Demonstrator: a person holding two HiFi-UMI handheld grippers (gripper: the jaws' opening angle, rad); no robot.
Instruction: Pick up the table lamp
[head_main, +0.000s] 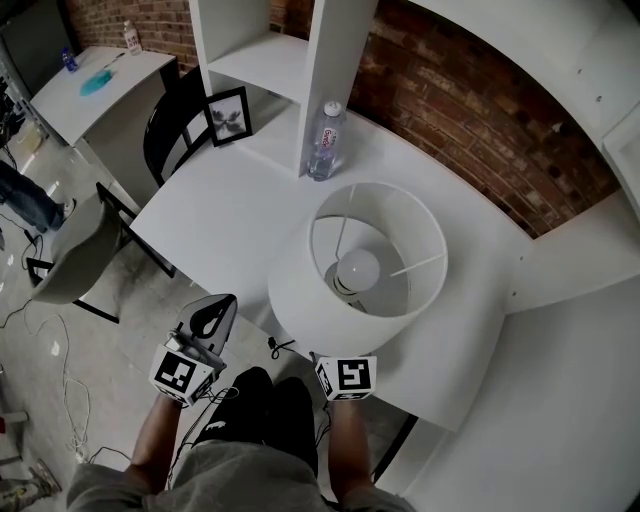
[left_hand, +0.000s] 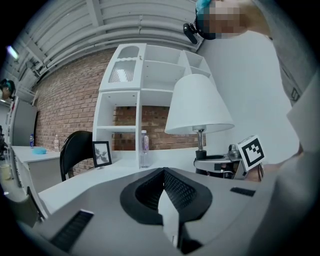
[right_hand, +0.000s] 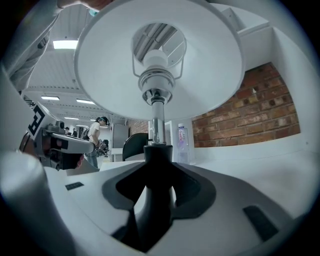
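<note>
The table lamp (head_main: 300, 292) has a white drum shade, a bulb (head_main: 358, 268) and a black stem, and stands near the front edge of the white table (head_main: 230, 215). My right gripper (right_hand: 157, 200) reaches in level under the shade, shut on the lamp's black stem (right_hand: 158, 165); in the head view only its marker cube (head_main: 346, 377) shows. My left gripper (head_main: 212, 318) hangs off the table's front edge, left of the lamp, shut and holding nothing. In the left gripper view (left_hand: 170, 220) the lamp (left_hand: 199, 107) stands to the right.
A water bottle (head_main: 325, 140) and a framed picture (head_main: 230, 115) stand by the white shelf unit (head_main: 270, 50) against the brick wall. A black chair (head_main: 165, 125) and a grey chair (head_main: 80, 255) are on the left. Cables lie on the floor.
</note>
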